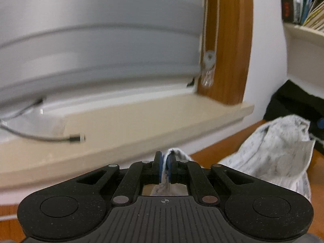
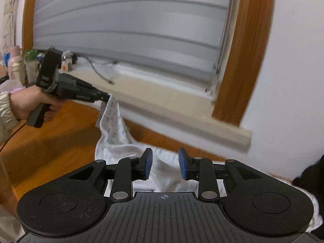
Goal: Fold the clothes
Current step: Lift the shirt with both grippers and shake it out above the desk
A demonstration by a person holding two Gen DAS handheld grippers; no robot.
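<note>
Starting at nine o'clock in the right wrist view, a hand [image 2: 30, 105] in a pale quilted sleeve [image 2: 5, 109] grips the left gripper [image 2: 107, 98], whose black body carries white lettering too blurred to read with confidence. Its jaws are closed on a corner of the garment [image 2: 113, 125], a white cloth with small grey markings, which hangs from the tips and trails down toward six o'clock onto the wooden surface [image 2: 60, 145]. The left wrist view confirms the pinch: blue pads [image 1: 161, 168] pressed together with cloth between them, and the rest of the garment heaped at three to four o'clock. At six o'clock in the right wrist view, the right gripper [image 2: 165, 167] stands with its jaws wide apart, holding nothing, poised just above the bunched cloth. Behind, from ten to two o'clock, grey blinds [image 2: 131, 30] fill a wood-framed window above a beige sill [image 2: 162, 109]; a loose cable [image 2: 101, 75] lies on the sill. Bottles and small items [image 2: 18, 66] crowd the sill at nine o'clock. White wall occupies three o'clock.
</note>
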